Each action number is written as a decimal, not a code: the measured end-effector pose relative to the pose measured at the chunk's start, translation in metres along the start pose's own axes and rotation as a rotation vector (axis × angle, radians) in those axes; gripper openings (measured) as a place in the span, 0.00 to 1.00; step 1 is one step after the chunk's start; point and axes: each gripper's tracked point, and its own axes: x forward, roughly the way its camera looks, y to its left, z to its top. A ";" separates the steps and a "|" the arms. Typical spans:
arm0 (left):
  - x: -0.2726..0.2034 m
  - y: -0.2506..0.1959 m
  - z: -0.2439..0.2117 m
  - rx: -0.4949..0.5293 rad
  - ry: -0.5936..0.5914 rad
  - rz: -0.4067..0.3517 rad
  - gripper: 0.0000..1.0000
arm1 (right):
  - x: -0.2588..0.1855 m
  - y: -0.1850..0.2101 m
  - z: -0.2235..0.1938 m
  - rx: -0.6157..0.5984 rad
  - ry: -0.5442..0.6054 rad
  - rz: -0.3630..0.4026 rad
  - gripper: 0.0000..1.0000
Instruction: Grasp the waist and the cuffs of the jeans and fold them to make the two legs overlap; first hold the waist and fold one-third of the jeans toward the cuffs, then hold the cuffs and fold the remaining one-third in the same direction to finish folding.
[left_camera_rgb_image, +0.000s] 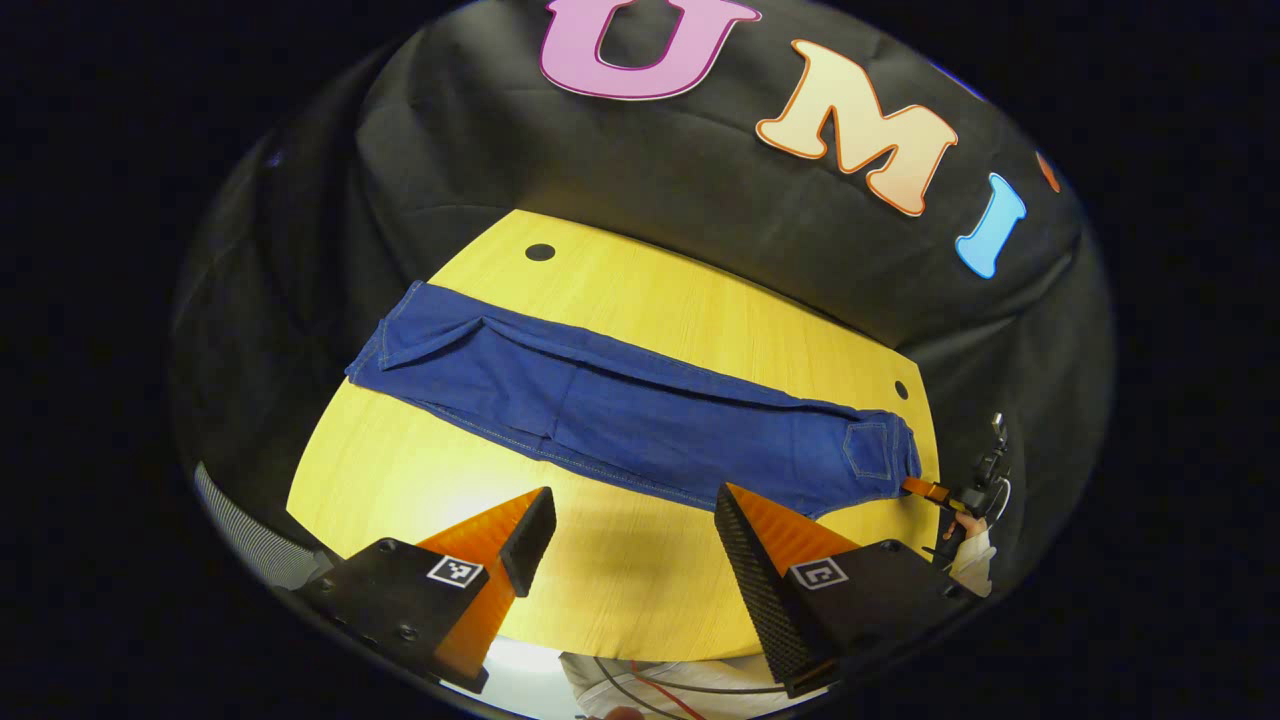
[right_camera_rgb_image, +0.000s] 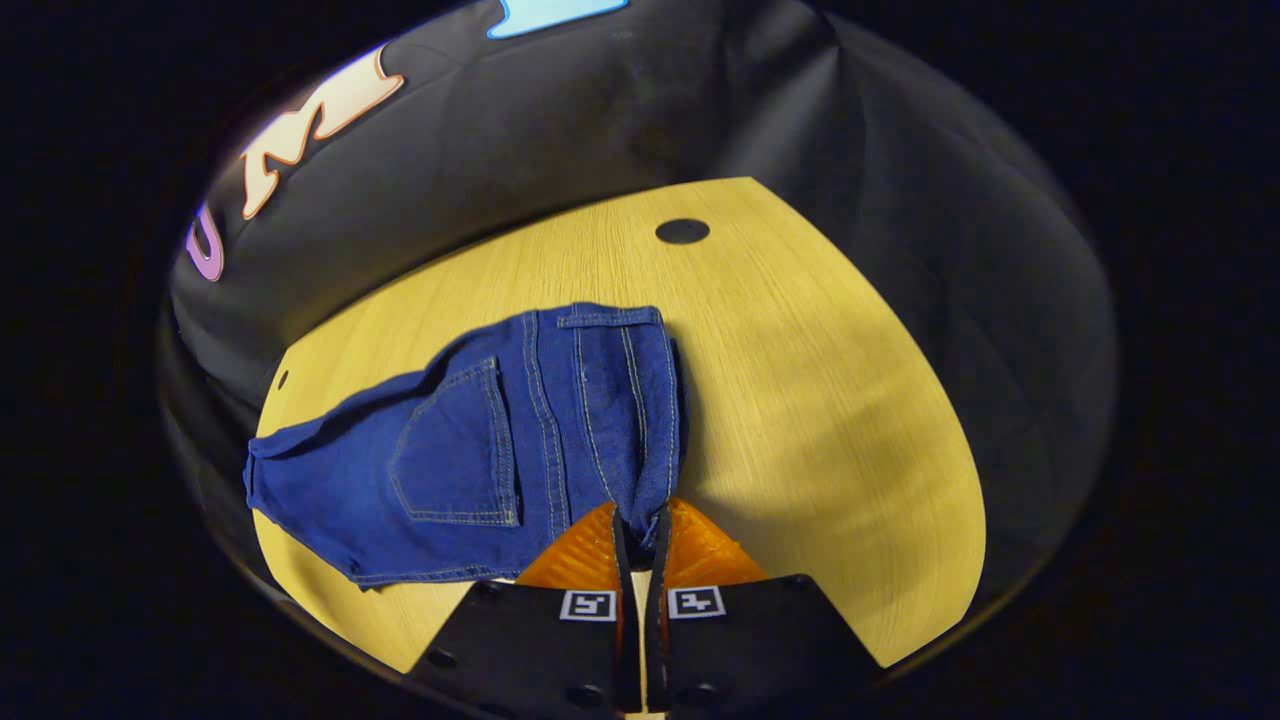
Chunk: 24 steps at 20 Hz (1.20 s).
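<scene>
The blue jeans (left_camera_rgb_image: 640, 420) lie flat across the yellow table (left_camera_rgb_image: 640, 590), legs overlapped, with the cuffs at the far left and the waist at the right. My left gripper (left_camera_rgb_image: 632, 500) hovers open above bare table just in front of the middle of the legs, touching nothing. In the left gripper view the right gripper (left_camera_rgb_image: 930, 490) meets the waist edge at the far right. In the right gripper view the waist end of the jeans (right_camera_rgb_image: 480, 440), back pocket up, lies ahead, and my right gripper (right_camera_rgb_image: 640, 525) is shut on its near edge.
Round black holes (left_camera_rgb_image: 540, 252) (right_camera_rgb_image: 682, 231) mark the tabletop (right_camera_rgb_image: 840, 420). The black cloth wall (left_camera_rgb_image: 700, 180) rises right behind the table. A striped sleeve (left_camera_rgb_image: 250, 540) is at the lower left, and a hand (left_camera_rgb_image: 972, 555) holds the right gripper.
</scene>
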 end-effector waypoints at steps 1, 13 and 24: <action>0.000 0.000 0.001 -0.001 -0.001 0.001 0.95 | -0.004 0.003 0.007 0.004 -0.027 0.011 0.05; -0.009 0.004 0.001 0.013 0.008 -0.153 0.95 | -0.117 0.133 0.051 0.049 -0.245 0.117 0.05; -0.013 0.028 -0.007 0.041 0.103 -0.258 0.95 | -0.153 0.338 0.011 -0.066 -0.321 0.095 0.04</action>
